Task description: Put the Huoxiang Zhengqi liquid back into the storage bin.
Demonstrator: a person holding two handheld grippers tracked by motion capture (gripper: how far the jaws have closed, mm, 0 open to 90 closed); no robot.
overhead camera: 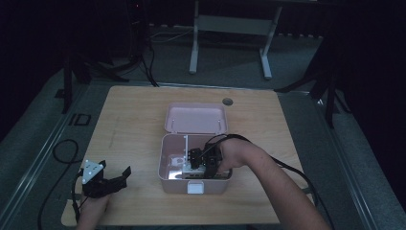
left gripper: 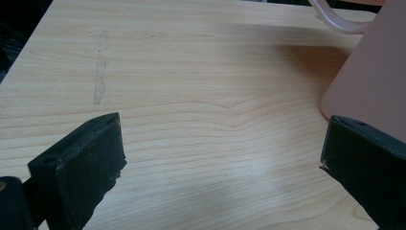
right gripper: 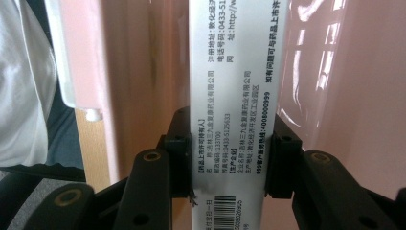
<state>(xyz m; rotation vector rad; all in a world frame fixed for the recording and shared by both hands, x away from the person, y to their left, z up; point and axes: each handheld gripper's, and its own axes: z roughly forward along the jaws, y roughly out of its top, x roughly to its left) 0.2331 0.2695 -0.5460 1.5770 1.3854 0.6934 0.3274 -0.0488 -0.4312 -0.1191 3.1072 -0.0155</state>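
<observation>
Daylight is scarce in the high view, where a pink case [overhead camera: 165, 165] sits open mid-table [overhead camera: 134, 110], its lid [overhead camera: 196, 117] thrown back toward the far edge. The right gripper [overhead camera: 203, 160] reaches down into the case from the right, and a pale box [overhead camera: 189, 165] shows beneath it, though the dimness blurs where box ends and tray dividers begin. The left gripper [overhead camera: 117, 179] rests near the table's front left corner, well apart from the case and plainly the farther hand. In the left gripper view, its jaws stand wide with nothing but bare wood between them; the case wall [left gripper: 371, 86] rises just beside the right-hand jaw. In the right gripper view, the jaws are clamped on the box [right gripper: 234, 110], one pad against each narrow side. The box's long axis runs straight ahead from the gripper [right gripper: 229, 160], away along the jaws, with pink walls [right gripper: 143, 72] close on both sides. That tight flanking is likely what matters next: the box probably has to travel along its own length to stay clear of the walls. Its far end is cut off at the frame's top, and its near end passes under the jaws, so its full length cannot be told.
</observation>
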